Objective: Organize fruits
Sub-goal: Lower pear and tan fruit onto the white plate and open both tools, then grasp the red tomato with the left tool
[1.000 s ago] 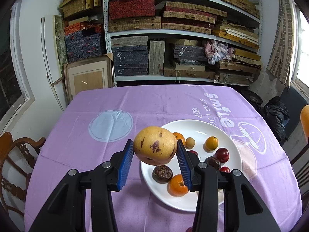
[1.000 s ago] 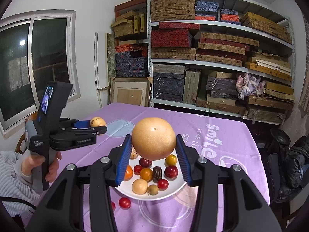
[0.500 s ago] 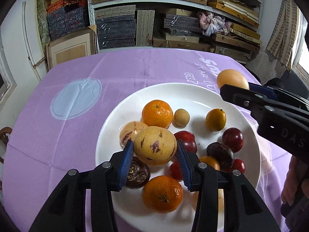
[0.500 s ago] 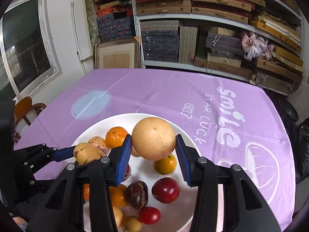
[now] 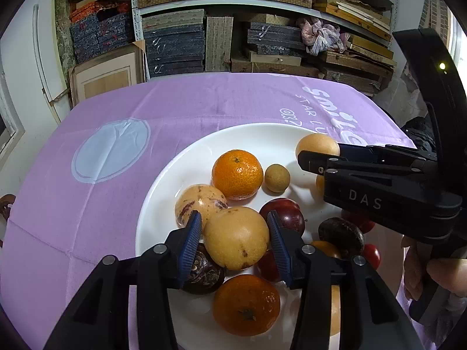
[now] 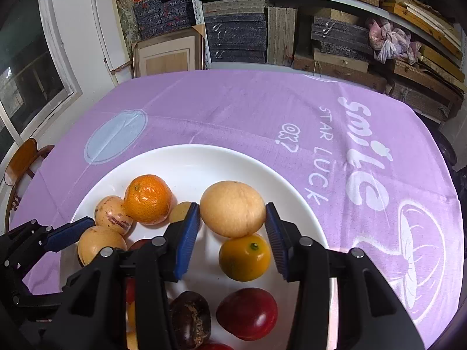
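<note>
A white plate (image 5: pixel 186 157) on the purple tablecloth holds several fruits. My left gripper (image 5: pixel 235 237) is down over the plate with its blue pads around a yellow spotted fruit (image 5: pixel 236 237) that rests among the other fruits; small gaps show beside the pads. My right gripper (image 6: pixel 232 230) is low over the plate (image 6: pixel 189 160), its pads beside a pale round fruit (image 6: pixel 232 208) that sits on the plate above a small yellow-orange fruit (image 6: pixel 244 256). The right gripper also shows in the left wrist view (image 5: pixel 318 157).
Oranges (image 5: pixel 237 174) (image 5: pixel 246 304), red plums (image 6: pixel 246 313), dark passion fruits (image 6: pixel 189 312) and a small tan fruit (image 5: pixel 277 178) crowd the plate. Shelves of boxes (image 5: pixel 204 43) stand behind the table. A wooden chair (image 6: pixel 20 169) stands at the left.
Both grippers came down onto the plate with their fruits. The jaws have loosened around the yellow spotted fruit and the pale round fruit, which now rest on the plate.
</note>
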Demonstrator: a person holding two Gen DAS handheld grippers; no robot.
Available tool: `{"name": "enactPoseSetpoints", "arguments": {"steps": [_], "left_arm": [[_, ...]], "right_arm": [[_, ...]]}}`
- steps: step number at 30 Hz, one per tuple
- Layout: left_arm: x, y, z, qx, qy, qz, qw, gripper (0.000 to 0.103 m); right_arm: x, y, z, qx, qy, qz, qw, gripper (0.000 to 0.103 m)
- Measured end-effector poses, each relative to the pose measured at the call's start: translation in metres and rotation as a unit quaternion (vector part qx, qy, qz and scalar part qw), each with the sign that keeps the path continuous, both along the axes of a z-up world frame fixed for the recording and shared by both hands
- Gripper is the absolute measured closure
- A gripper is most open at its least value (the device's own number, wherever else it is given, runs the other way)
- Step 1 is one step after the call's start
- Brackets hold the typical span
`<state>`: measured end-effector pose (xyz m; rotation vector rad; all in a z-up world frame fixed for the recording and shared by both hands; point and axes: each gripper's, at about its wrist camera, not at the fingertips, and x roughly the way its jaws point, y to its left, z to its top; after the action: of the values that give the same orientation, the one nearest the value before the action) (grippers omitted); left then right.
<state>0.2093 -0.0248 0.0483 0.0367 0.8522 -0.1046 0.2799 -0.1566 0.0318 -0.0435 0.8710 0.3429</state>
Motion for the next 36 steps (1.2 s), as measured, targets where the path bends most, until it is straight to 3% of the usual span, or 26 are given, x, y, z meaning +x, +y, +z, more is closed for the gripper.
{"name": "enactPoseSetpoints", "arguments": {"steps": [3, 6, 10, 12, 14, 17, 20, 25, 31, 36], "left_arm": [[0.000, 0.001, 0.002, -0.003, 0.005, 0.000, 1.0000, 0.052], [-0.009, 0.004, 0.013, -0.004, -0.003, 0.008, 1.0000, 0.047], [-0.038, 0.012, 0.044, 0.015, -0.049, 0.022, 0.9984, 0.026], [-0.060, 0.015, 0.061, 0.025, -0.081, 0.030, 0.9959, 0.019], [-0.086, 0.017, 0.074, 0.028, -0.108, 0.033, 0.9932, 0.009], [-0.122, 0.014, 0.084, 0.030, -0.132, 0.033, 0.9902, 0.006], [-0.153, 0.009, 0.081, 0.034, -0.133, 0.025, 0.9903, 0.005], [-0.190, -0.006, 0.063, 0.047, -0.138, 0.023, 0.9890, 0.005], [-0.205, -0.015, 0.032, 0.042, -0.116, 0.022, 0.9921, 0.004], [-0.203, -0.012, 0.012, 0.024, -0.102, 0.022, 0.9942, 0.003]], "right_arm": [[-0.002, 0.001, 0.006, 0.000, -0.009, -0.003, 1.000, 0.058], [-0.016, -0.005, 0.031, 0.011, -0.037, -0.004, 0.999, 0.058], [-0.062, -0.023, 0.084, 0.036, -0.100, -0.003, 0.994, 0.056], [-0.095, -0.032, 0.108, 0.043, -0.137, 0.002, 0.990, 0.045], [-0.133, -0.041, 0.126, 0.054, -0.172, 0.006, 0.984, 0.028], [-0.194, -0.053, 0.140, 0.060, -0.224, 0.009, 0.973, 0.014], [-0.247, -0.060, 0.138, 0.061, -0.264, 0.010, 0.963, 0.004], [-0.303, -0.061, 0.110, 0.065, -0.283, 0.010, 0.957, 0.004], [-0.321, -0.060, 0.071, 0.065, -0.286, 0.000, 0.956, 0.004], [-0.308, -0.078, 0.057, 0.087, -0.269, -0.033, 0.959, 0.004]]}}
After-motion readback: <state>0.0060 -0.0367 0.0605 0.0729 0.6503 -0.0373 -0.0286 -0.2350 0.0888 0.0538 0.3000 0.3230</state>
